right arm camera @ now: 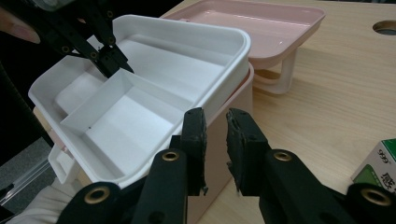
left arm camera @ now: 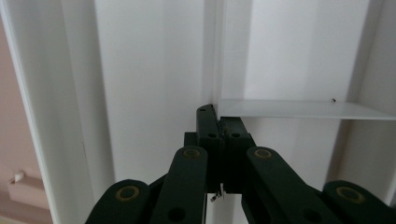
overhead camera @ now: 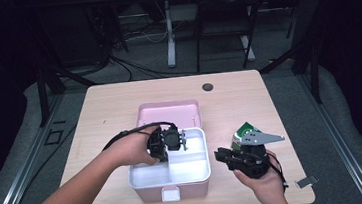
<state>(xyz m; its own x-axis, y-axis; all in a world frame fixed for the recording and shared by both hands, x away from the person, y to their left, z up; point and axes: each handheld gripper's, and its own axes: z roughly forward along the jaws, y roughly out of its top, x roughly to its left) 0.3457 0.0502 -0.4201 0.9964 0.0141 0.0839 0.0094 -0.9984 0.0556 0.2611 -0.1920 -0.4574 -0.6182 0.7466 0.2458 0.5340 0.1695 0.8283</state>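
Note:
A white compartment tray [overhead camera: 206,150] sits in an open pink box [overhead camera: 192,189] at the middle of the table. My left gripper [overhead camera: 163,157] reaches down into the tray, shut on the tray's upright divider [left arm camera: 212,56] where two divider walls meet. The left gripper view looks straight down its closed jaws [left arm camera: 219,123] onto that divider, and the same gripper [right arm camera: 114,65] shows from the right gripper view. My right gripper [overhead camera: 219,154] hovers just right of the box, pointing at its side. Its jaws [right arm camera: 215,126] stand a little apart with nothing between them.
The box's pink lid [overhead camera: 170,113] lies open behind the tray. A green-and-white carton [overhead camera: 244,130] stands beside the right hand, also at the edge of the right gripper view [right arm camera: 380,165]. A round hole [overhead camera: 207,87] marks the table's far side. A small metal clip [overhead camera: 306,182] lies near the front right corner.

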